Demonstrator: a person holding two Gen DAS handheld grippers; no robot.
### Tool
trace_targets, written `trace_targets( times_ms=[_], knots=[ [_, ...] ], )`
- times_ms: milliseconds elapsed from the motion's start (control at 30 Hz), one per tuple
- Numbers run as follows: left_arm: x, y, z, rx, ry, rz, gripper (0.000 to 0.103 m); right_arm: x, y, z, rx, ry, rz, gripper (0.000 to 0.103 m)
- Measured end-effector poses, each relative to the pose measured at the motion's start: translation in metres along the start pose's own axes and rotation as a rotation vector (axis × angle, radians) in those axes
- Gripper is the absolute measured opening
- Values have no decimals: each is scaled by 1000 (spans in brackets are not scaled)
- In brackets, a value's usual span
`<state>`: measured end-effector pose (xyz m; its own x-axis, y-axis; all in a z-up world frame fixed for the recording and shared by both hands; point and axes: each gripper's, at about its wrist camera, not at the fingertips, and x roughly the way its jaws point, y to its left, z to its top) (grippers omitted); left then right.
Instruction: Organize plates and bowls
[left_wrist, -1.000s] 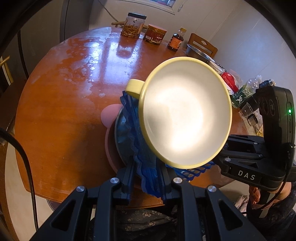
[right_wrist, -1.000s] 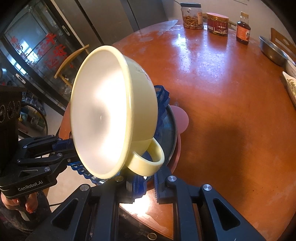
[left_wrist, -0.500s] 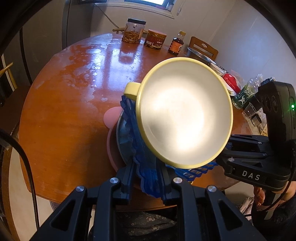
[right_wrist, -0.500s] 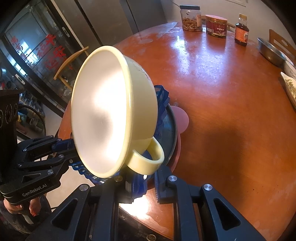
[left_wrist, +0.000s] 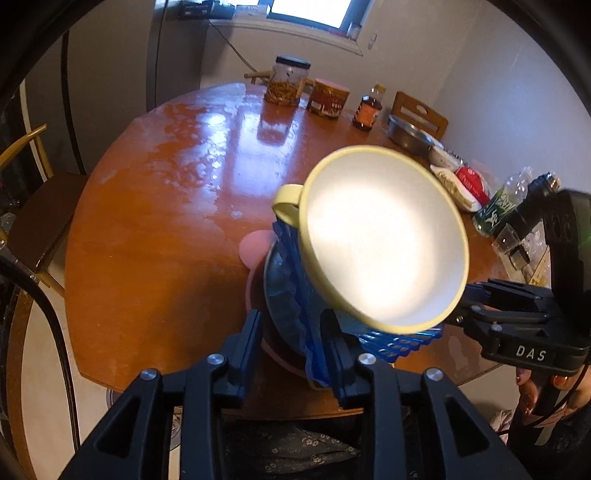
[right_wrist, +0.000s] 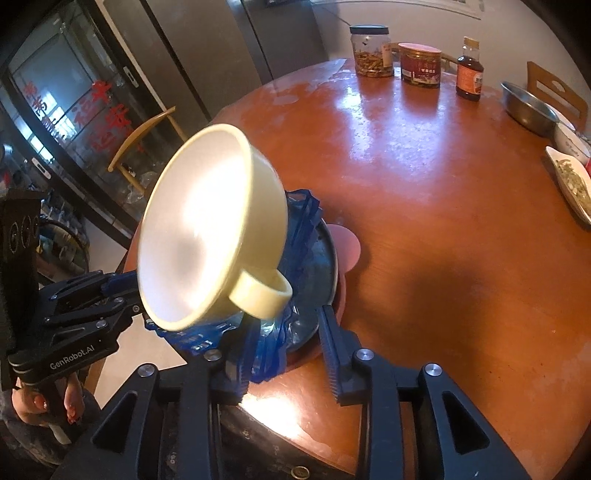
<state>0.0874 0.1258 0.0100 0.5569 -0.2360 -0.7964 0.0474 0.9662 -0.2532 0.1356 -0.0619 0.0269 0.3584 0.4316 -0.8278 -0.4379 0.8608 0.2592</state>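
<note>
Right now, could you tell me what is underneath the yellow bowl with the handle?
The yellow bowl sits in a blue fluted dish, which lies on a dark plate over a pink plate. The bowl hides the stack's middle, so whether anything is inside cannot be seen.

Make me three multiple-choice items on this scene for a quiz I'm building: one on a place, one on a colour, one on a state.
1. Where is the metal basin?
A. far right table edge
B. on a chair
C. in the stack

2. What colour is the fluted dish under the yellow bowl?
A. green
B. blue
C. white

3. How does the yellow bowl sit?
A. level
B. upside down
C. tilted

Key: 1 A, it sits by the table rim; 2 B, its ruffled rim is blue; 3 C, its mouth faces sideways.
</note>
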Motion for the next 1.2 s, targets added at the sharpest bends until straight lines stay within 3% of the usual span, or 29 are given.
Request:
trace_targets(
  times_ms=[67,233,533,667,867,1200],
  knots=[
    [-8,1,-2,-2,-22,0,33,-4,-1,-2,1,-18,-7,54],
    [-22,3,-5,-11,-65,5,44,-19,-4,-9,9,-58,-8,61],
    [-34,5,-22,-24,-79,9,47,-40,-5,-28,10,-90,-17,68],
    [-49,-1,-34,-17,-115,50,62,-51,0,-40,-1,-111,-24,70],
    [-64,-19,-58,19,-147,108,75,-66,13,-65,-25,-138,-52,75],
    [-58,-45,-97,42,-108,137,76,-79,37,-111,-73,-217,-161,78]
  ],
)
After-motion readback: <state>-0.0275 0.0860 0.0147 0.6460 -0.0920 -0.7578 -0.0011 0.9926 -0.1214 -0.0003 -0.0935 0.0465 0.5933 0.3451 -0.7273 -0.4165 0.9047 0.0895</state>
